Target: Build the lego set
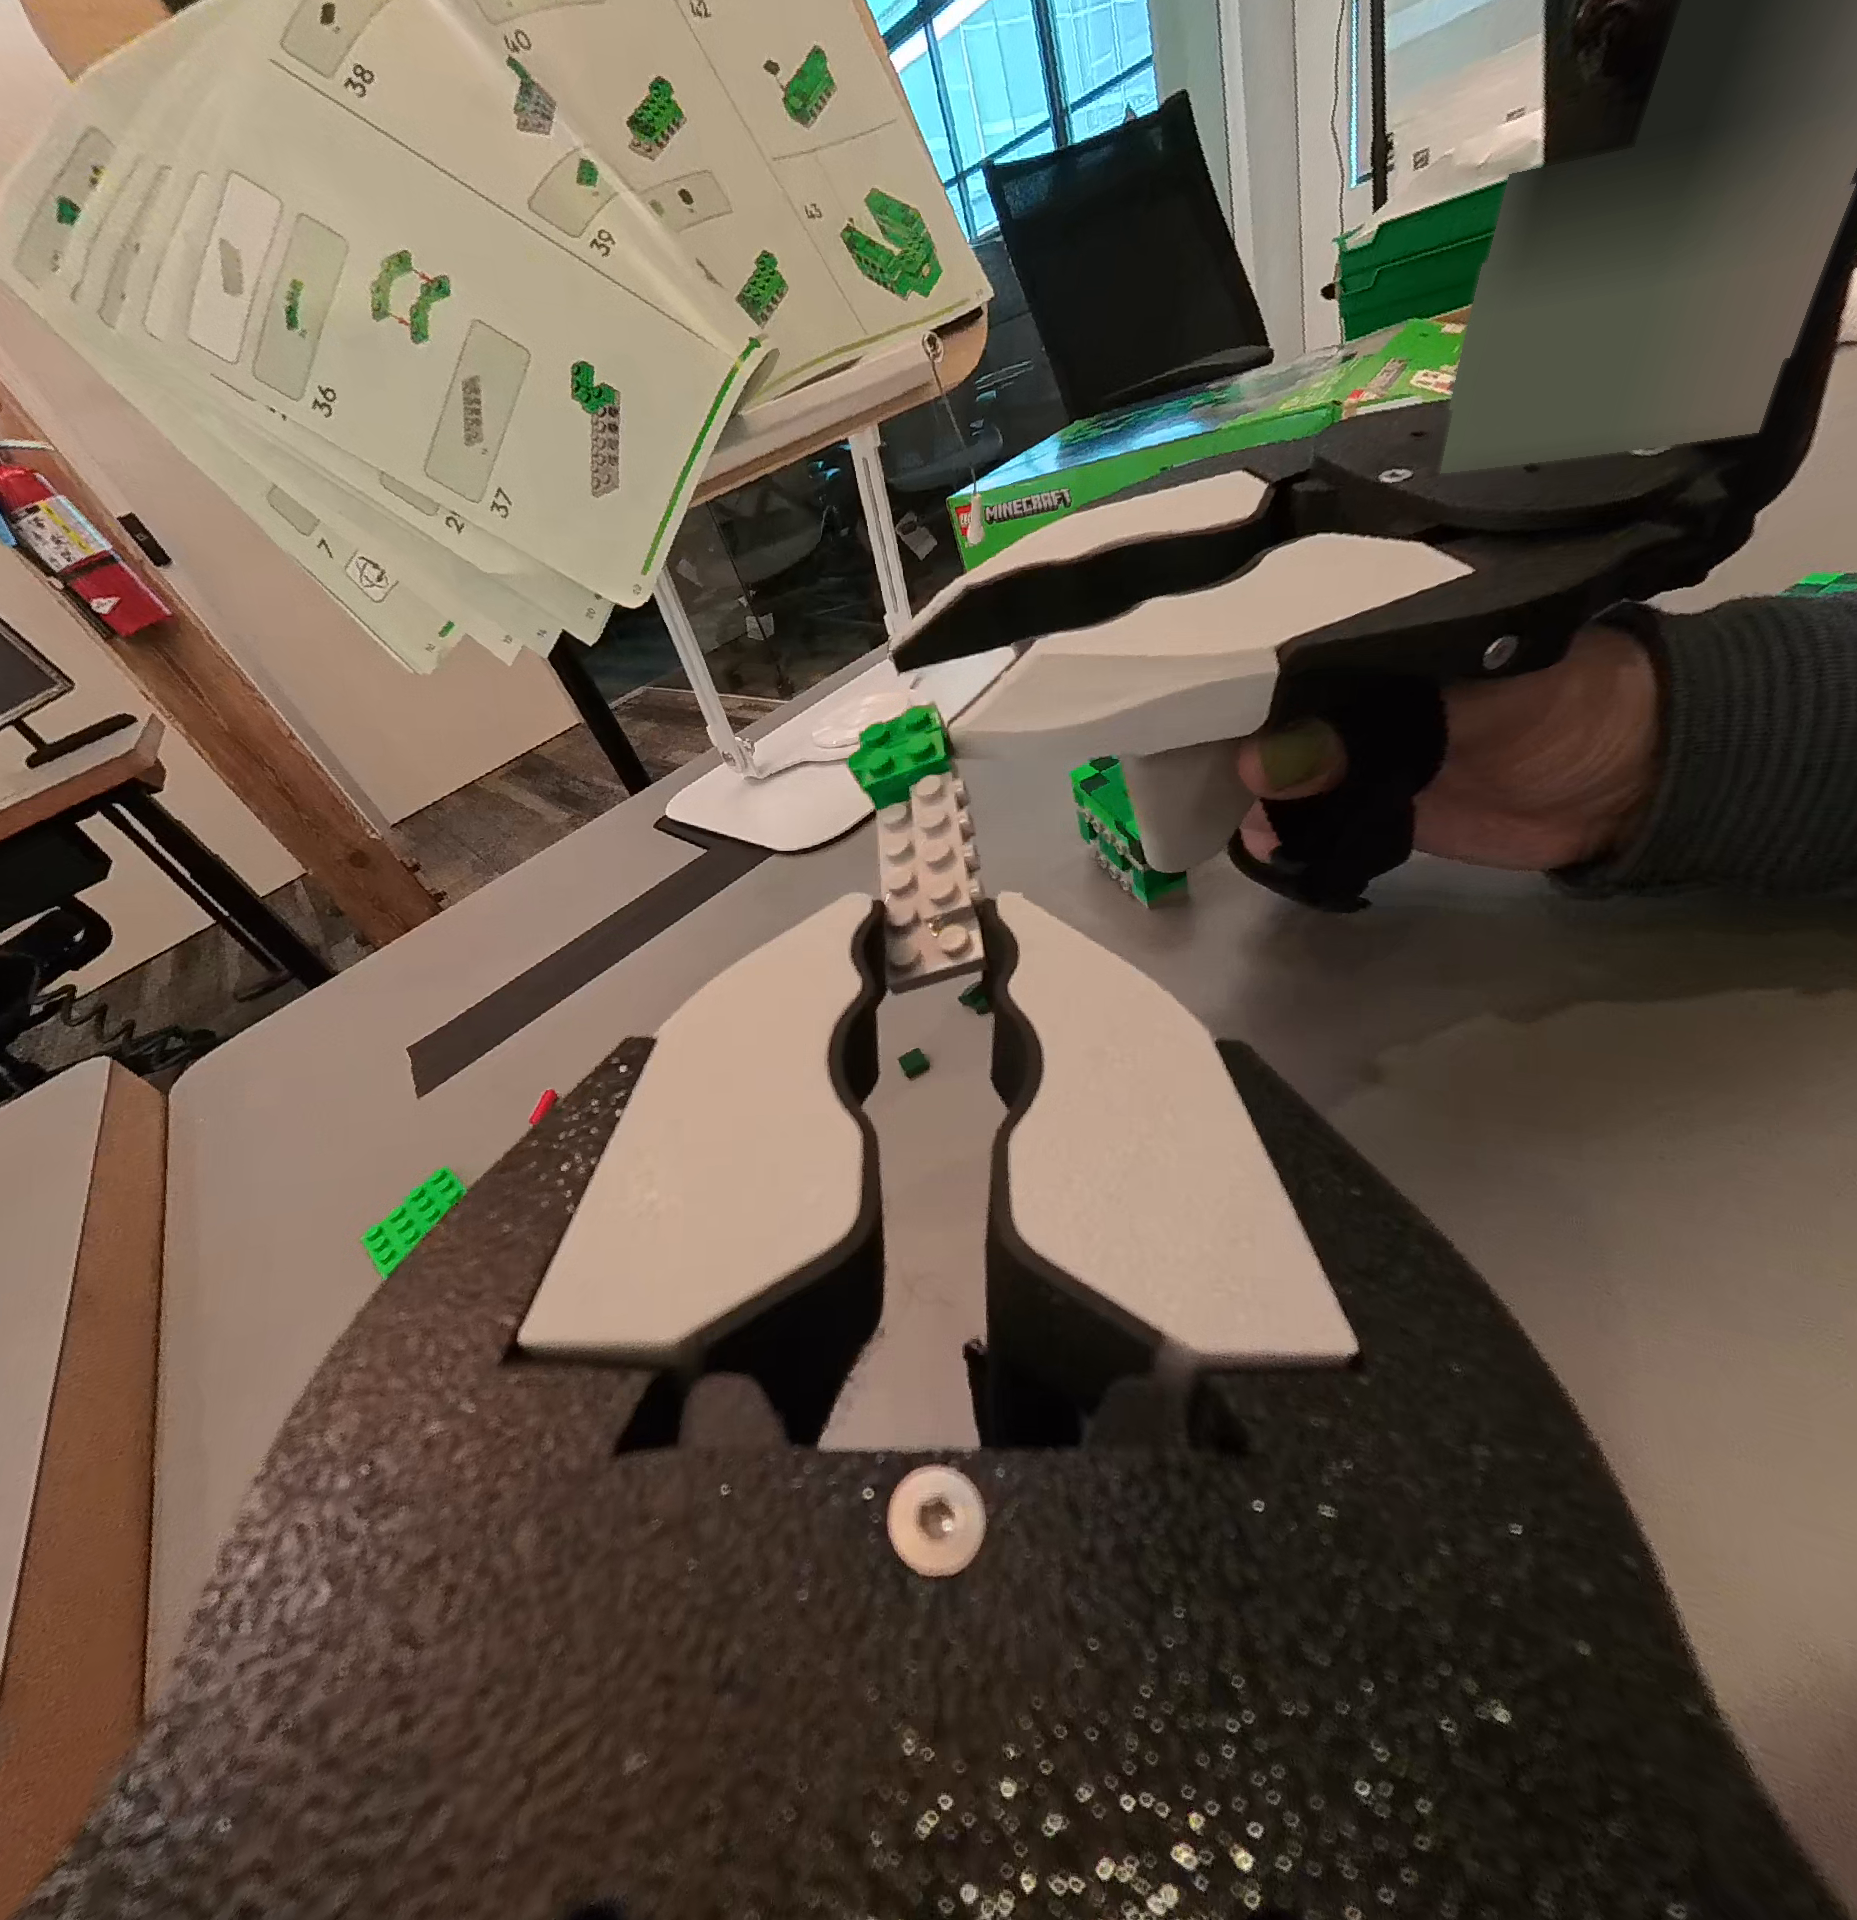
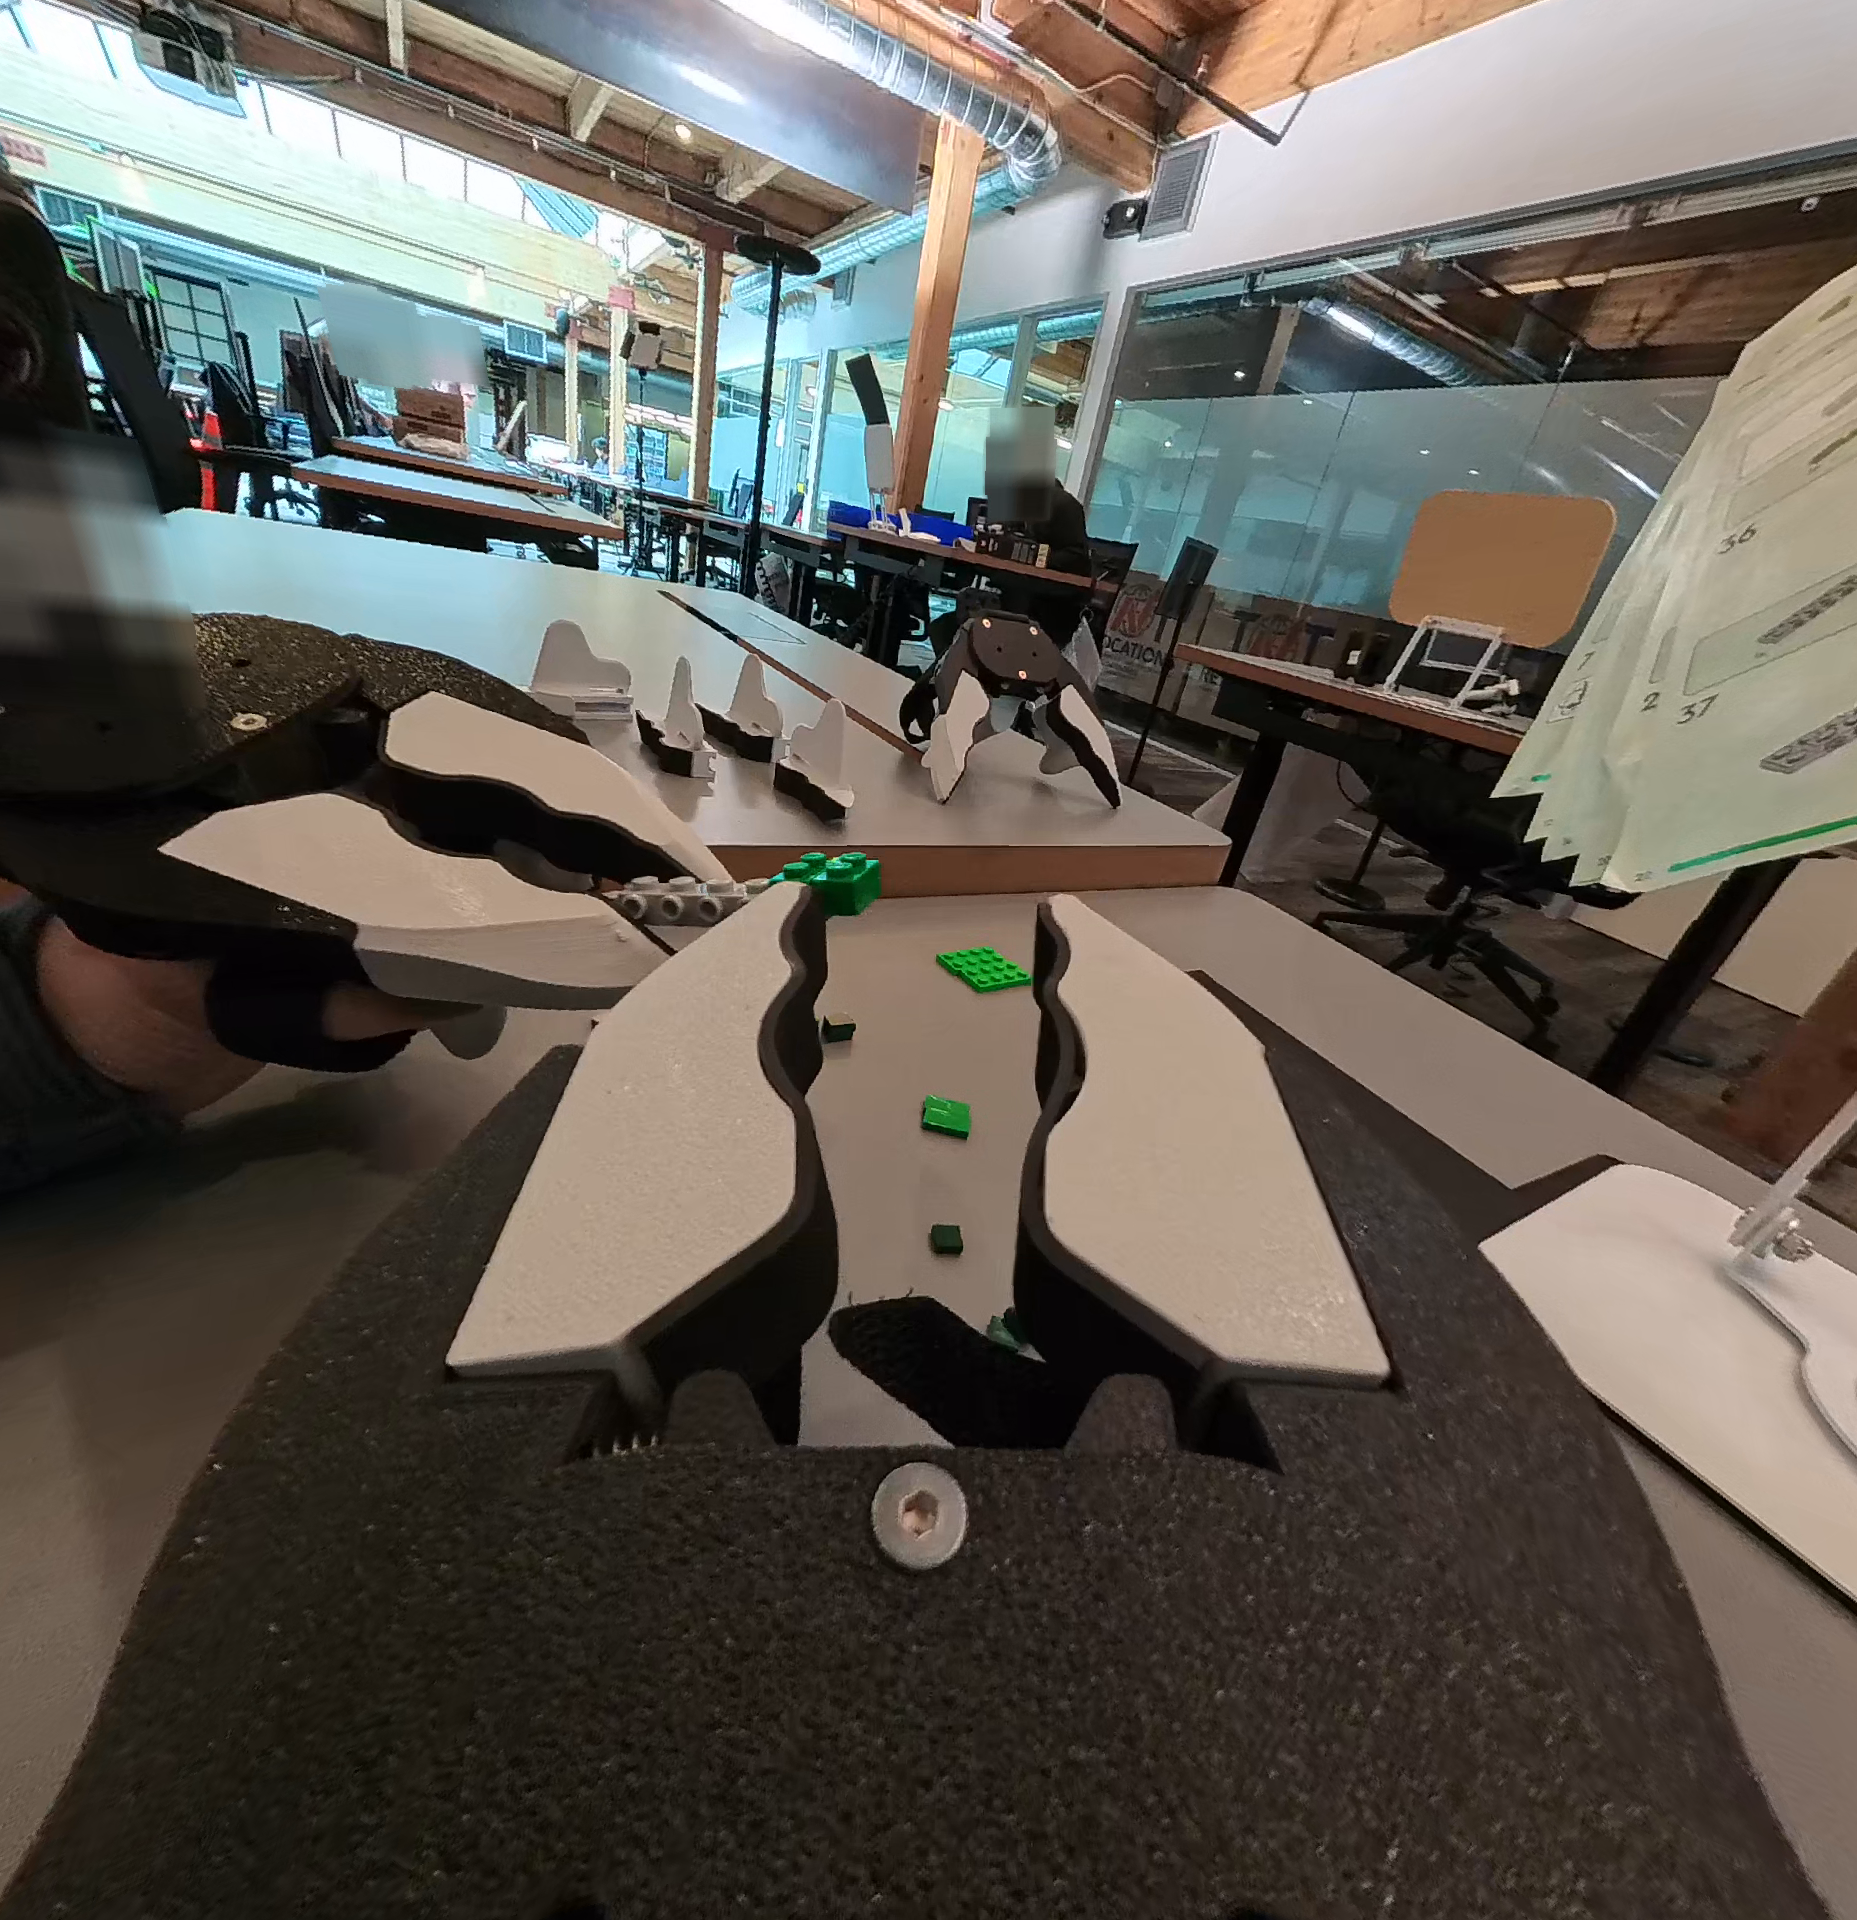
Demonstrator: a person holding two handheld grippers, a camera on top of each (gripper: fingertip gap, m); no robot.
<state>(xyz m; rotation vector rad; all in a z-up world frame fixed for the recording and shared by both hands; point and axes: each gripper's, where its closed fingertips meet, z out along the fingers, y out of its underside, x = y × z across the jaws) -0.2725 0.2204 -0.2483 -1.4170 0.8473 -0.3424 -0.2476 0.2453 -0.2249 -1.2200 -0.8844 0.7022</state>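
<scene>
Left hand-held gripper [image 1: 934,925] clamps grey brick [image 1: 929,883] — seemingly.

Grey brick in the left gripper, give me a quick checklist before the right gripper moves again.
1. Left gripper clamped on grey brick: ok.
2. Green brick on the grey brick's far end: ok.
3. Green brick fully pressed down: cannot tell.
4. Right gripper open: ok.
5. Right fingers clear of the green brick: not ok, one tip beside it.
6. Instructions in view: ok.
</scene>
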